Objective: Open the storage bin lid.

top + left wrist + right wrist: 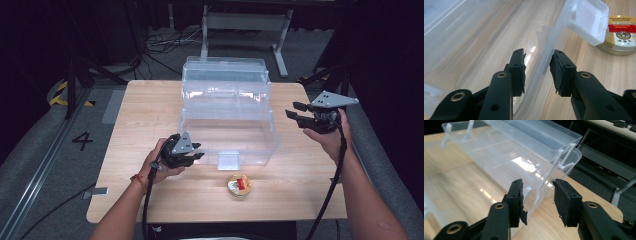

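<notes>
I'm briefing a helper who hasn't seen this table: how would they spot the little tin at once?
Start at the wooden table and find the big clear plastic box in its middle. Just in front of the box's white latch, toward the person, lies the tin. It is small, round and gold with a red label, the one coloured, opaque thing there.

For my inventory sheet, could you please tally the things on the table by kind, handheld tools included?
Clear plastic tiered storage box: 1
Round gold tin with a red label: 1
Handheld two-jaw tools: 2, the left tool and the right tool
Total: 4
</notes>
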### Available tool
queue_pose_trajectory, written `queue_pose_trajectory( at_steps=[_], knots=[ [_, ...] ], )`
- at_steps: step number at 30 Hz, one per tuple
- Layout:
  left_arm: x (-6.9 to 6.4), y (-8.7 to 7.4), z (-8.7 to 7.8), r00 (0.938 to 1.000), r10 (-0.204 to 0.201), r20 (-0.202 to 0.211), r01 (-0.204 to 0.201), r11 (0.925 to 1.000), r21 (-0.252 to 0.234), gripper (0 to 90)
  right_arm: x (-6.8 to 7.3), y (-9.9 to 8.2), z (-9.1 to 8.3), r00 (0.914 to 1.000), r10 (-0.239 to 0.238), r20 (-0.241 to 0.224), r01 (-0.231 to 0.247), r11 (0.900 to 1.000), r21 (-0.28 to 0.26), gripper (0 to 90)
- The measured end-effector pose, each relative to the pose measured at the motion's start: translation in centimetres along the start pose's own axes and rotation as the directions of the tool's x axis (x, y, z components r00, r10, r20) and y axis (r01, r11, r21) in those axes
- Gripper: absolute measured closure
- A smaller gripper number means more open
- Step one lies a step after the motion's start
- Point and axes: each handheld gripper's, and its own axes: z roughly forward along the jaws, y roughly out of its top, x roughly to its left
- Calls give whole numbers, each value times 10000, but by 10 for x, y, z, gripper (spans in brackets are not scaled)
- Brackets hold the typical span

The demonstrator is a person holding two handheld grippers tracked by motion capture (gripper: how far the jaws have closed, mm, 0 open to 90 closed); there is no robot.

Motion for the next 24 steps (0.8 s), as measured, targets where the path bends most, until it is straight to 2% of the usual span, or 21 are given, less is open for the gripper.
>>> queue_pose_trajectory(
  at_steps=[5, 12, 15, 24],
  knots=[
    [0, 0, 0, 10000, 21, -48, -21, 10000, 32, 645, 13, -8, -8, 9989, -461, -107, 463, 9987, 200, 502],
    [-1, 0, 0, 9999, -26, -118, 26, 10000, 24, 640, 25, -20, -19, 9977, -613, -303, 622, 9976, 315, 422],
    [-1, 0, 0, 9999, -33, -130, 33, 10000, 19, 639, 29, -26, -23, 9980, -497, -394, 511, 9981, 349, 383],
    [-2, 0, 1, 9999, -31, -169, 30, 10000, -43, 633, 40, -48, -29, 9967, -321, -741, 386, 9954, 883, 303]
  ],
)
